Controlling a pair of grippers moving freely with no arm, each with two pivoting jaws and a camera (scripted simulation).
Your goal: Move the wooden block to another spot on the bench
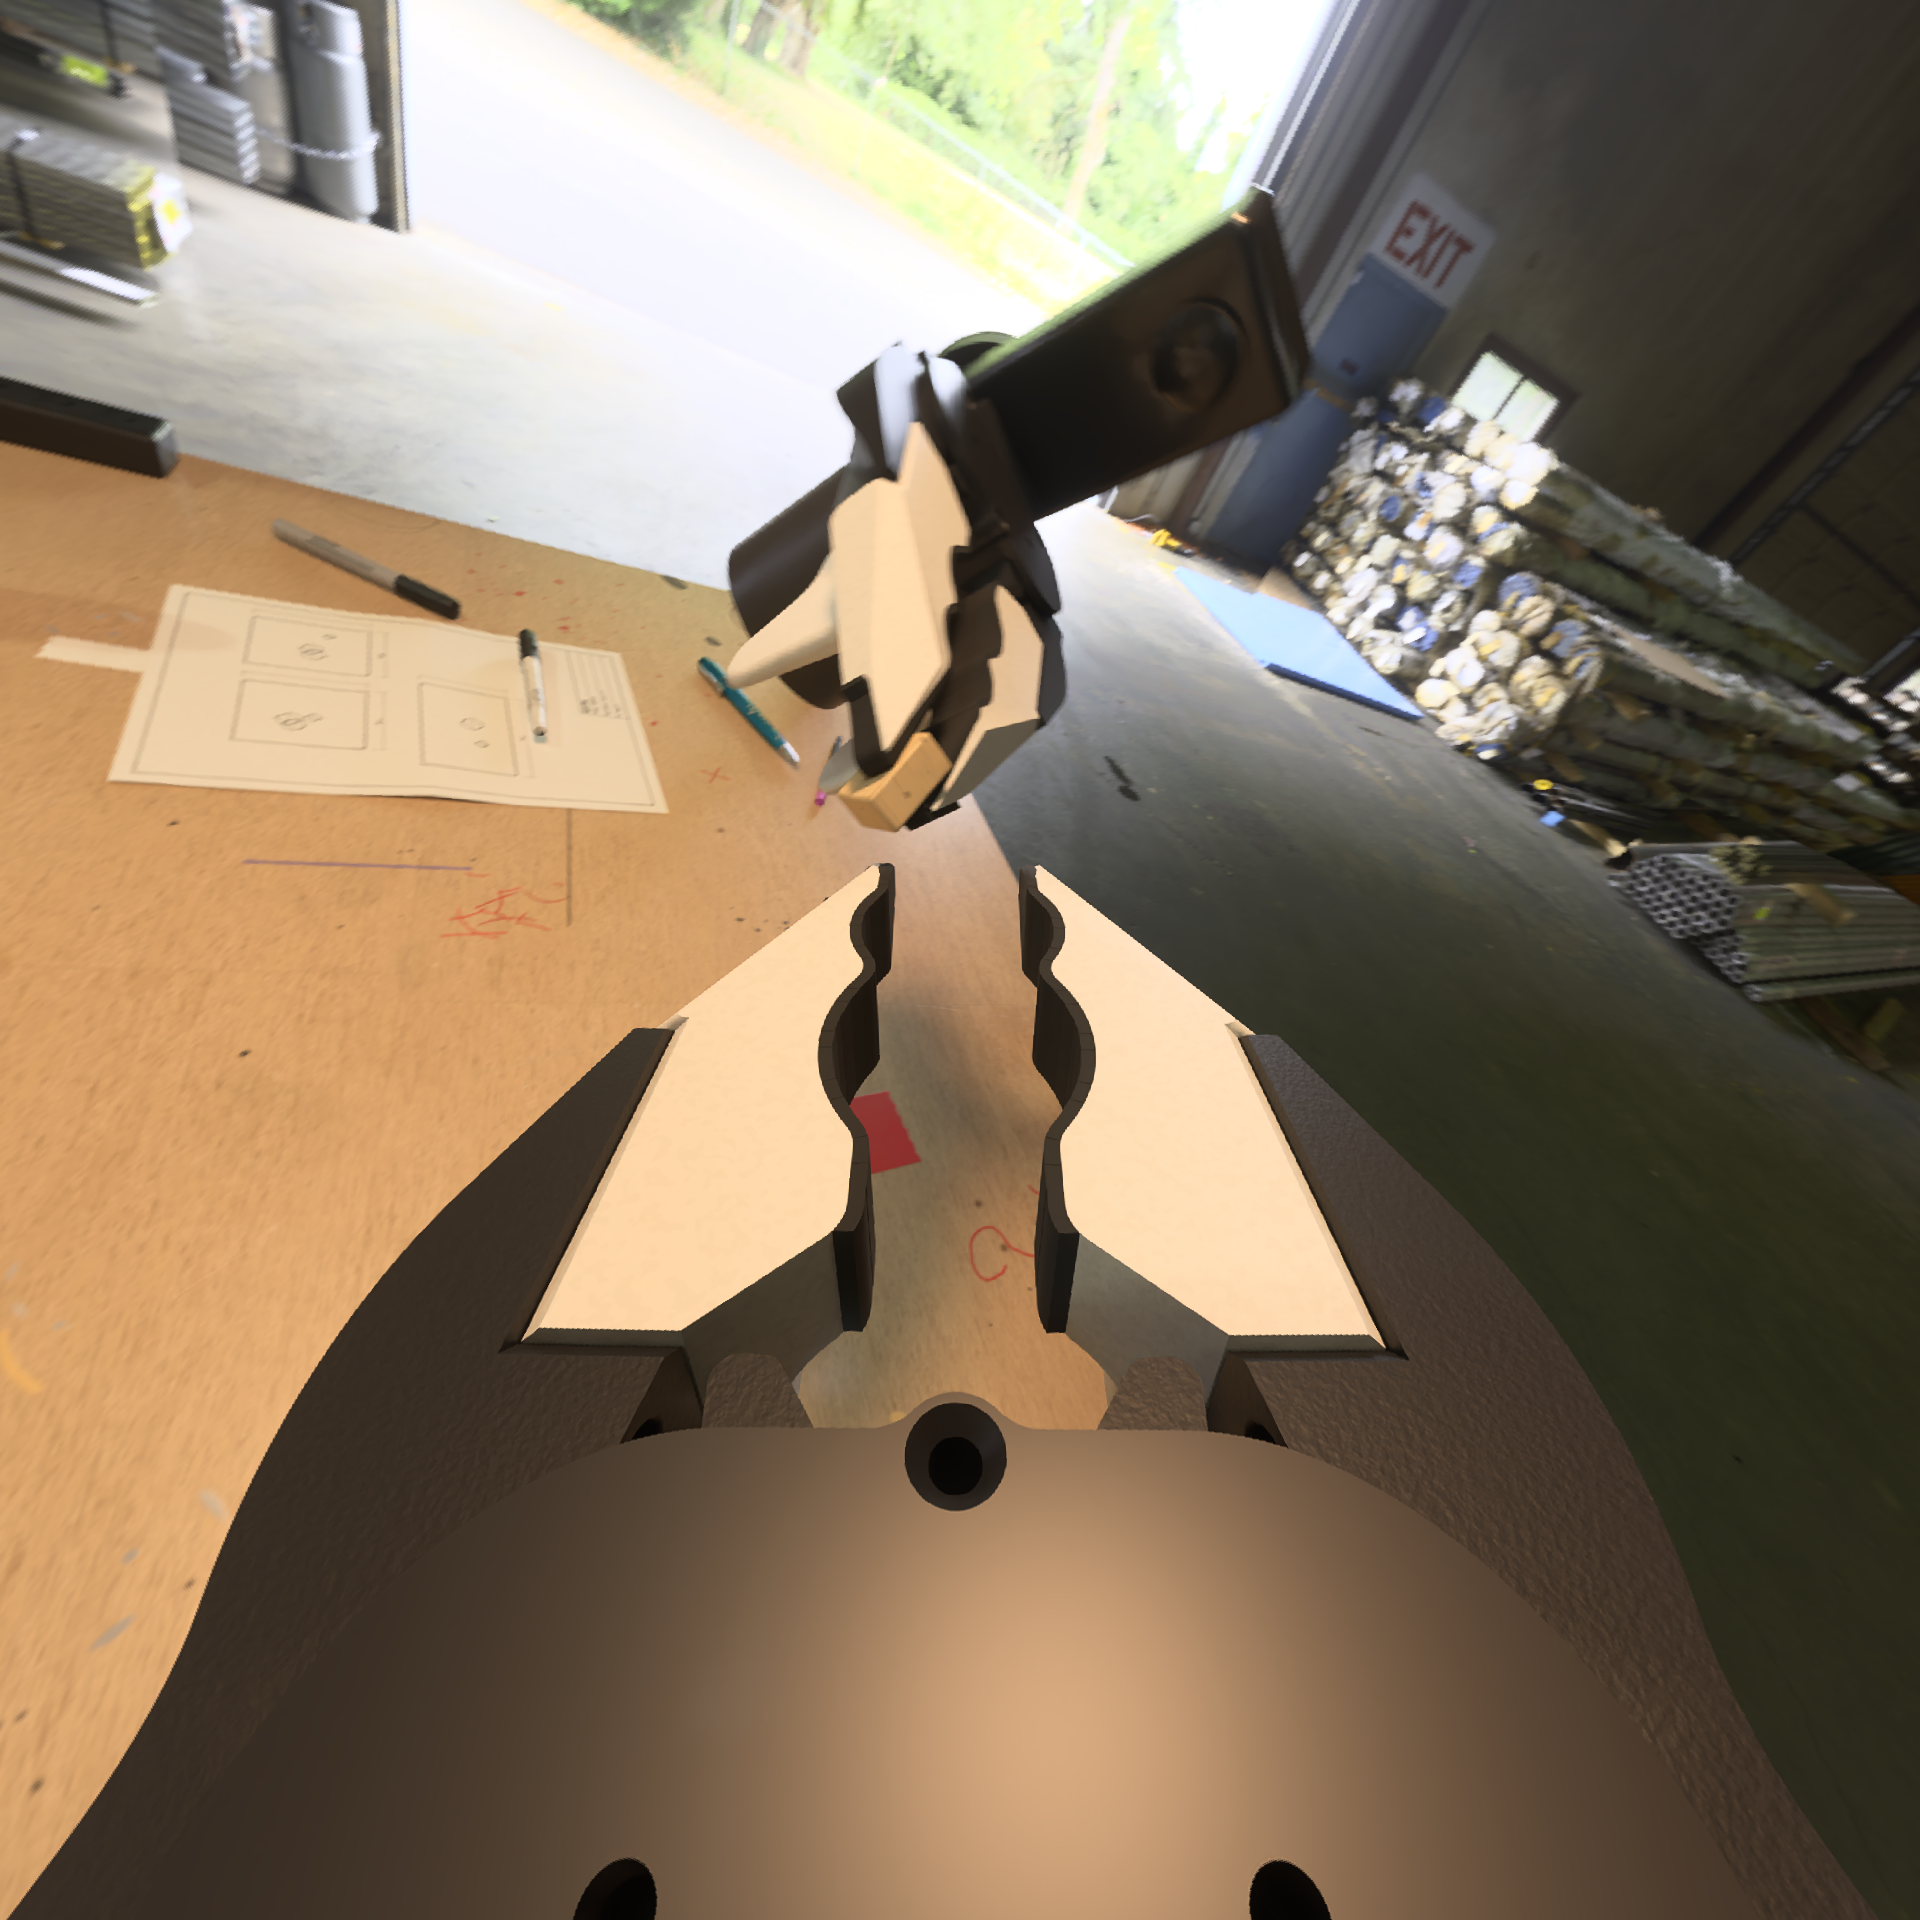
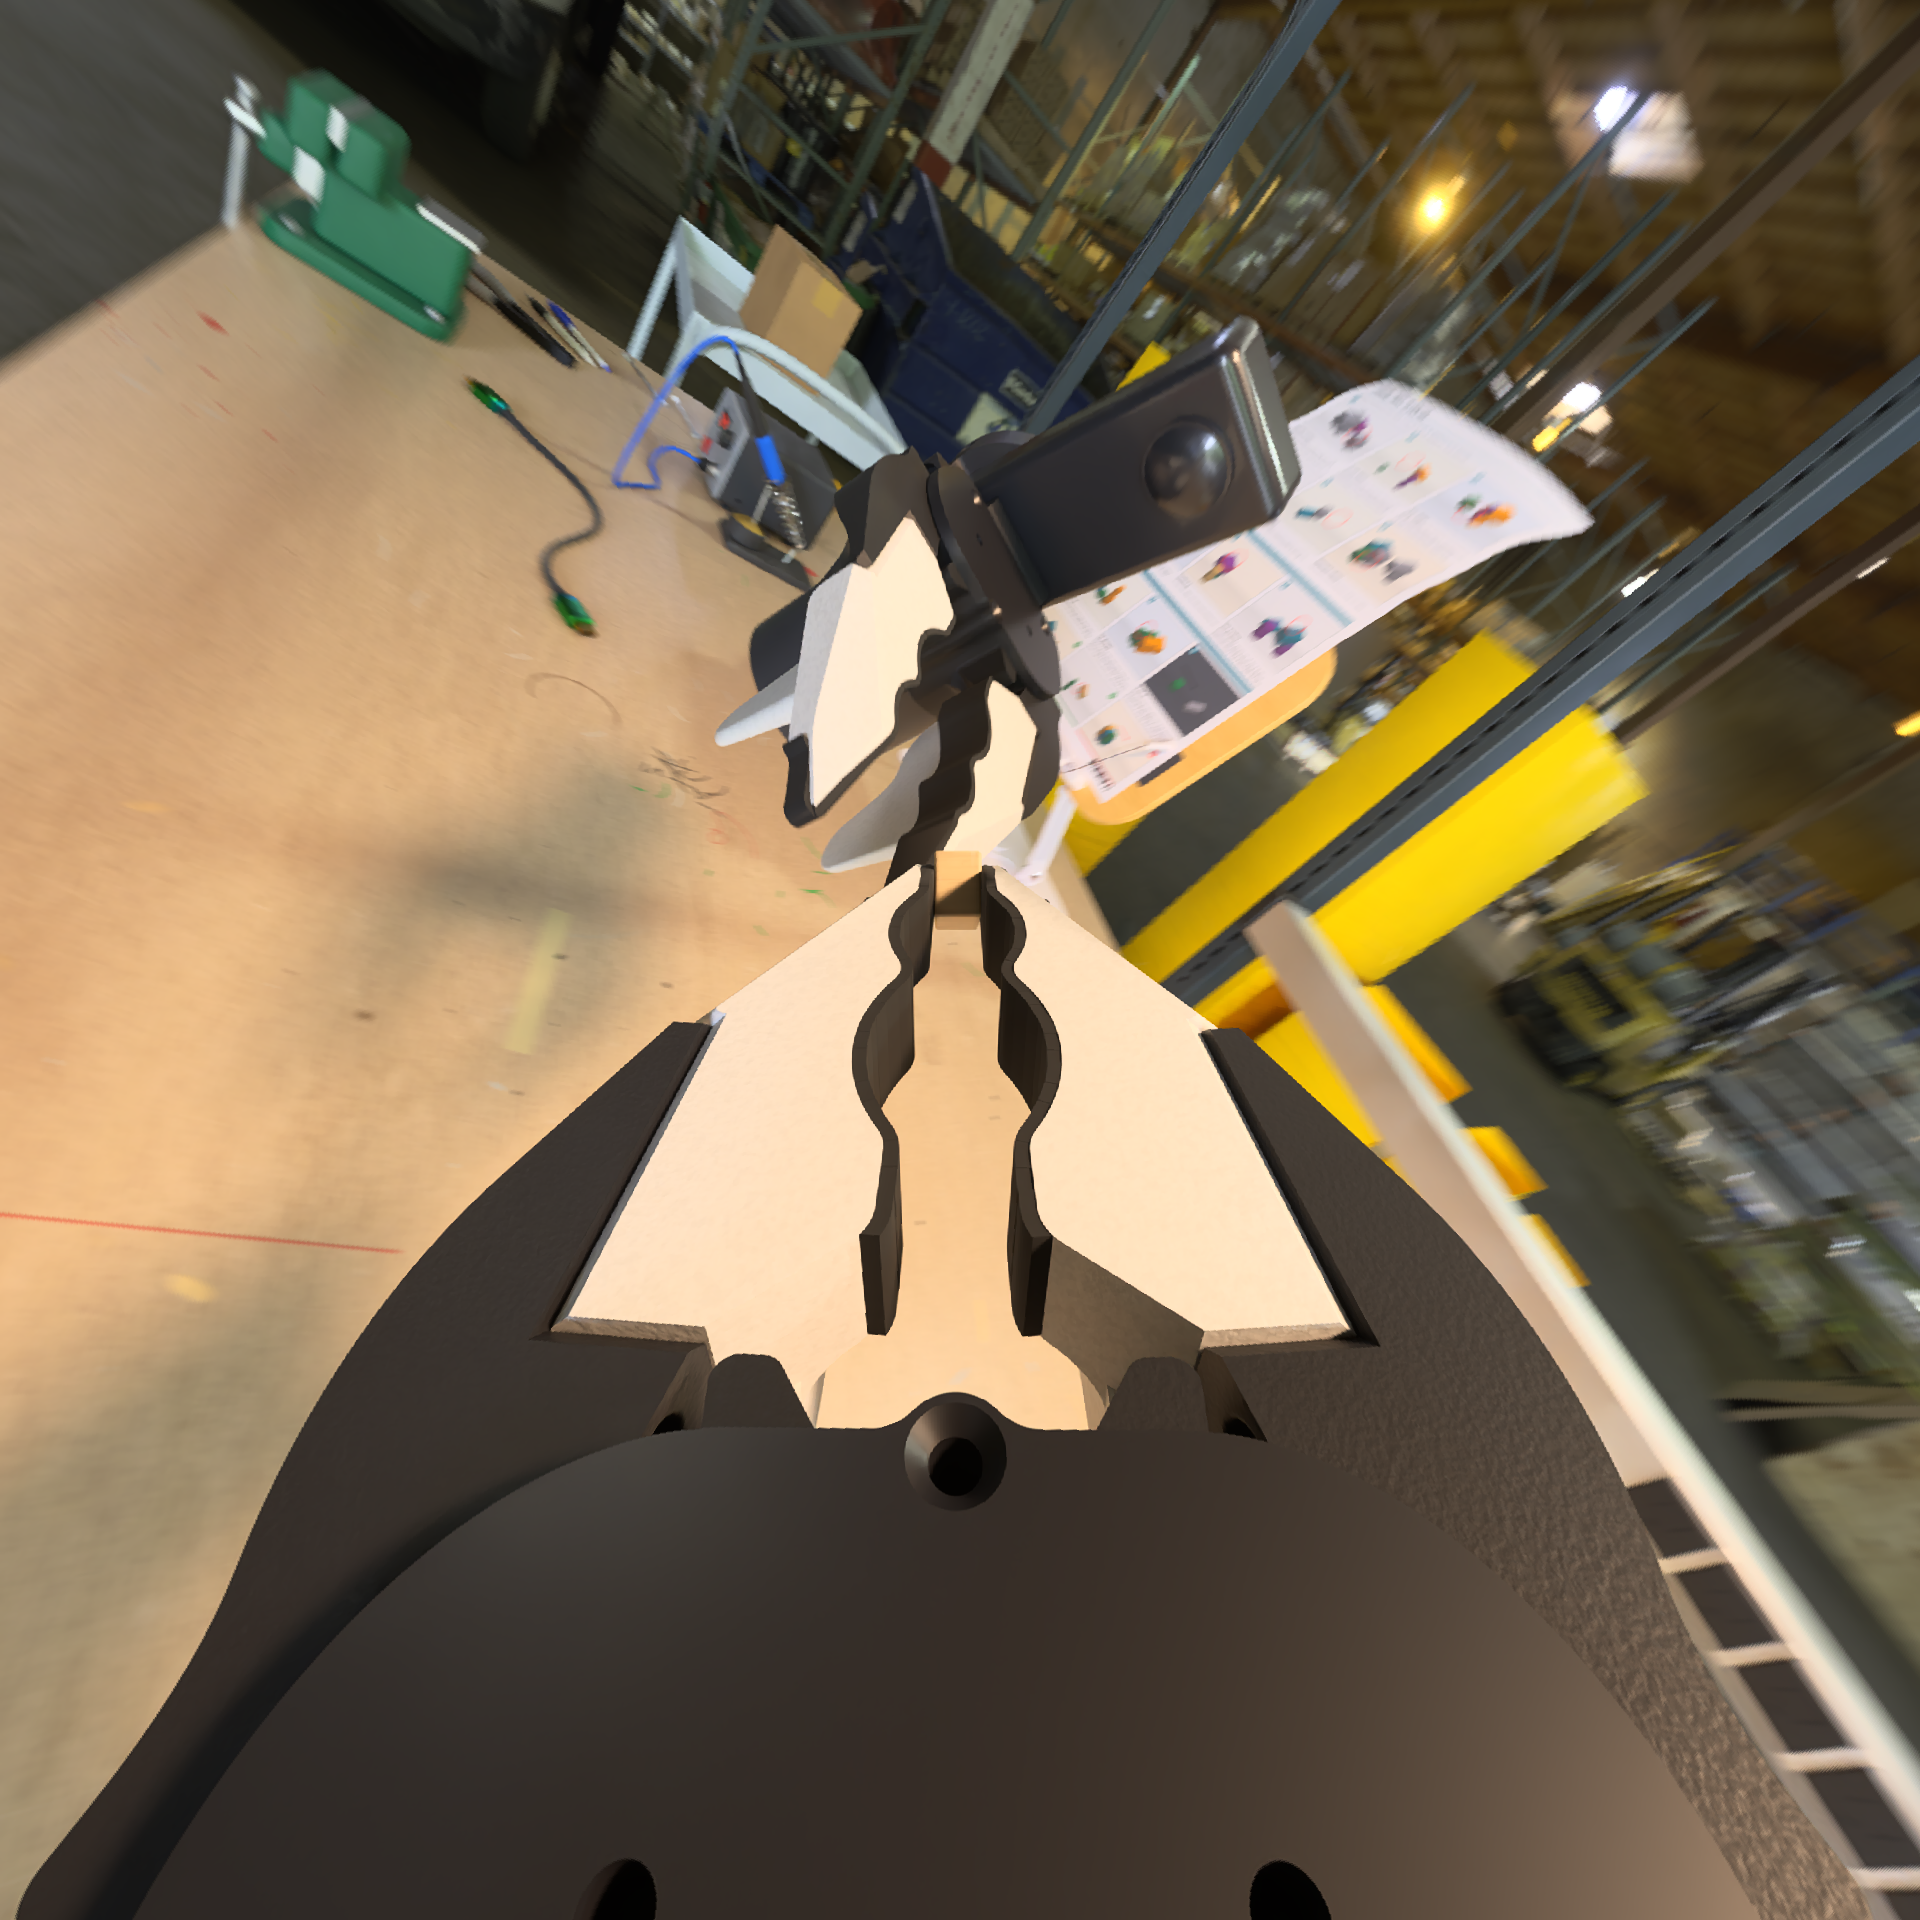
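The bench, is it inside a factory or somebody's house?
Probably a warehouse or workshop, not a house. The wooden bench carries a green vise and a soldering station, and stacked bales and metal pipes sit on the concrete floor.

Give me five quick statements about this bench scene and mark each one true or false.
1. The right tool is shut on the wooden block. True.
2. The left tool holds the block. False: its fingers are apart with nothing between them.
3. The block rests on the bench. False: it is lifted above the bench.
4. A green vise stands at the bench's far corner. True.
5. A marker lies across the paper sheet. True.
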